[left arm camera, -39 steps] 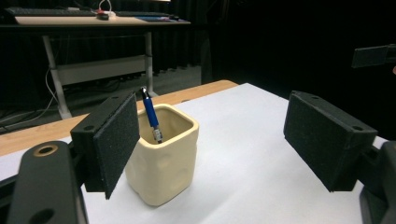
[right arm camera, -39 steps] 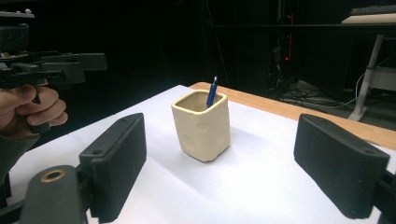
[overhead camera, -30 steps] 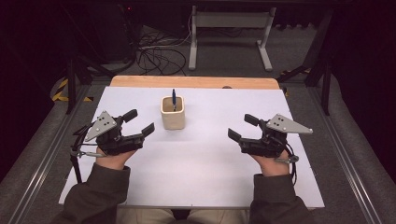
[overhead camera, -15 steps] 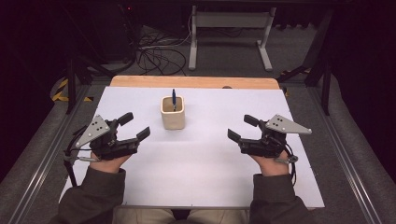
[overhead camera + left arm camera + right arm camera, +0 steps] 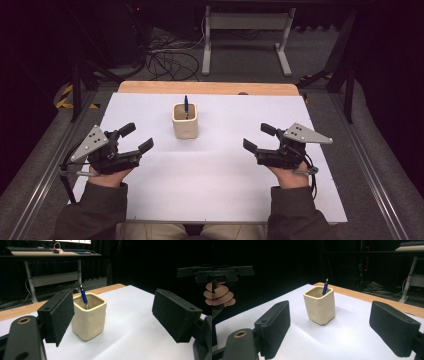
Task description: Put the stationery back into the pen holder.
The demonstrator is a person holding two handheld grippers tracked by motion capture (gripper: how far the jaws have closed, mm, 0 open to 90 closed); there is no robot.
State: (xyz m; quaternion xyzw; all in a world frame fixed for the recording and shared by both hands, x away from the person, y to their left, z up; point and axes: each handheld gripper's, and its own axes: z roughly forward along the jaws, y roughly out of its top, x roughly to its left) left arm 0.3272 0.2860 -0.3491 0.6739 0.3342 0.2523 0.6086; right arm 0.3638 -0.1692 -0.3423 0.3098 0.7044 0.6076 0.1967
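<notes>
Two wide-open, empty tools, the left hand-held gripper [image 5: 135, 138] and right hand-held gripper [image 5: 259, 136], flank the cream cup [image 5: 185, 121] holding a blue pen [image 5: 186, 106] mid-counter [image 5: 210, 165]; best approach level, steady the cup, then pinch the pen.

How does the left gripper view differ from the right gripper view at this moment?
Left gripper view alone: a desk with a keyboard in the dark background, and the pen's silver lower end. Right gripper view alone: cables on the floor beyond the table's wooden edge. Both: the cream cup with a blue pen leaning in it, on the white table sheet, between open tongs holding nothing.
</notes>
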